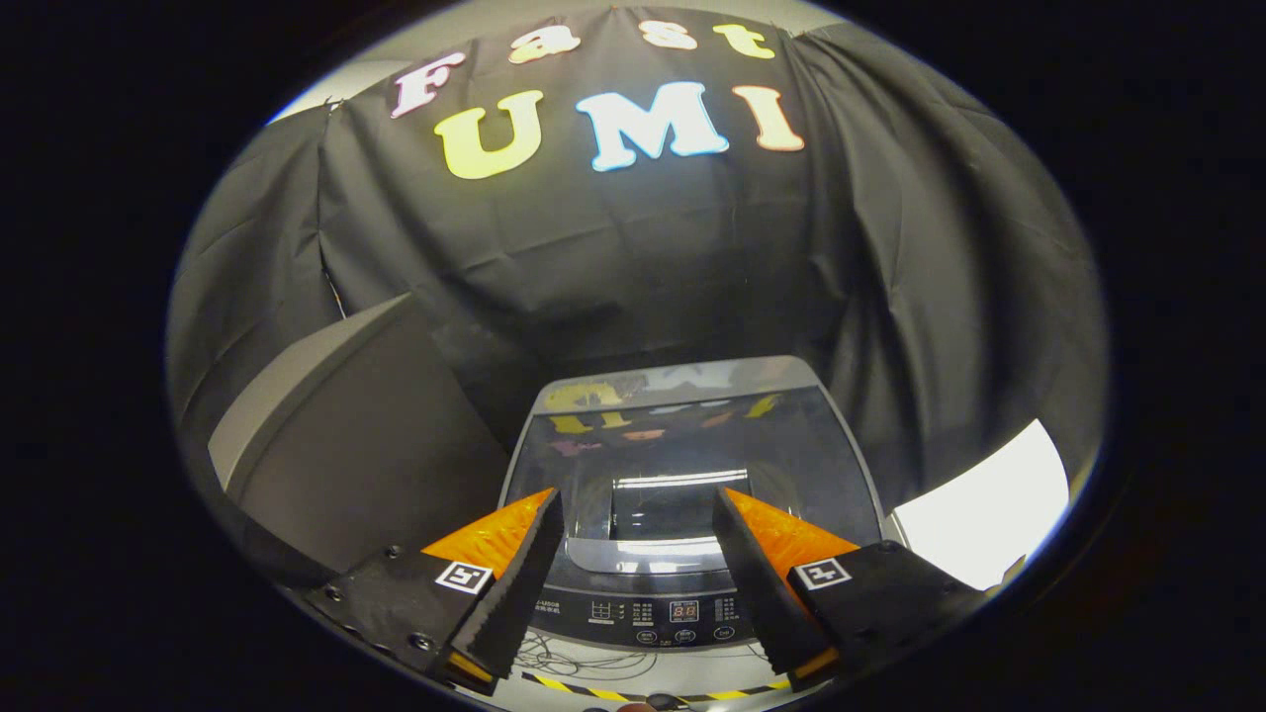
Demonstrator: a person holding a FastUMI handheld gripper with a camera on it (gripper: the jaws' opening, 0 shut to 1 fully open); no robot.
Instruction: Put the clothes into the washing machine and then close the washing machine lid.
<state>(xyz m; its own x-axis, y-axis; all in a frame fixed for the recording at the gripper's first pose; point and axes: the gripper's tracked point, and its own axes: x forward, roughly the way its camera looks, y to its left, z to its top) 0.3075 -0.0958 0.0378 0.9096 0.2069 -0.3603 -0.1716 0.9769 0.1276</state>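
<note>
A top-loading washing machine (682, 396) stands below and ahead of my gripper, its dark glass lid (682, 455) lying flat and closed. The glass mirrors the booth and a ceiling light. The lid's handle lip (643, 554) and the control panel (682, 615) with a small lit display lie between my two fingers. My gripper (638, 504) hovers above the machine's front, open, with nothing between its fingers. I can see no clothes; whatever is inside the drum is hidden under the lid.
A large grey box-like unit (346, 435) stands to the left of the machine. A bright white surface (989, 514) sits to its right. Loose cables (584, 658) and black-and-yellow tape (593, 689) lie on the floor in front. Black cloth closes the booth behind.
</note>
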